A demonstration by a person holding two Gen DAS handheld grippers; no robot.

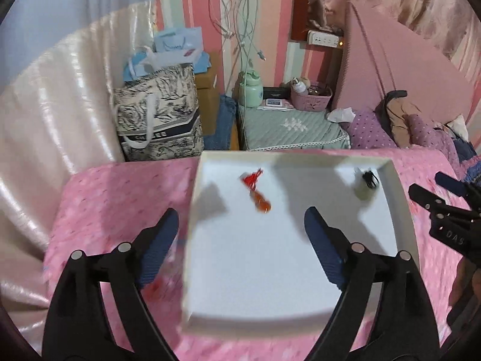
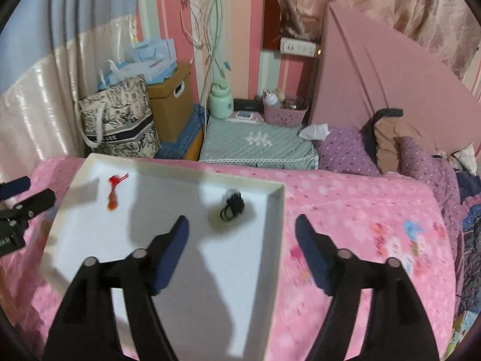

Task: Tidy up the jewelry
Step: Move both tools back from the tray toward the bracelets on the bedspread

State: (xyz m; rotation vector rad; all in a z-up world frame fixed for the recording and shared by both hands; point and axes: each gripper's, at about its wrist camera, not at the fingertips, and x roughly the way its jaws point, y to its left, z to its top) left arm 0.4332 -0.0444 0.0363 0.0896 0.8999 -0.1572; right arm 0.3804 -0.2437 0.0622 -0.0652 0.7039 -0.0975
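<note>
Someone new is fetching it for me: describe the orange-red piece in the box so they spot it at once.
Find the shallow white tray lying on the pink bedspread. Only two pieces lie in it, both toward its far end. The orange-red pendant with a red tassel lies on the left, apart from the pale piece with black loops in the right corner.

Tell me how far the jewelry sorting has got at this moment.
Done: a red-orange tasselled piece and a black-and-pale piece lie apart inside the white tray on the pink bedspread. In hand: nothing; the left gripper and right gripper have open, empty jaws. Left: a blurred red thing lies on the bedspread beside the tray, possibly another piece.
</note>
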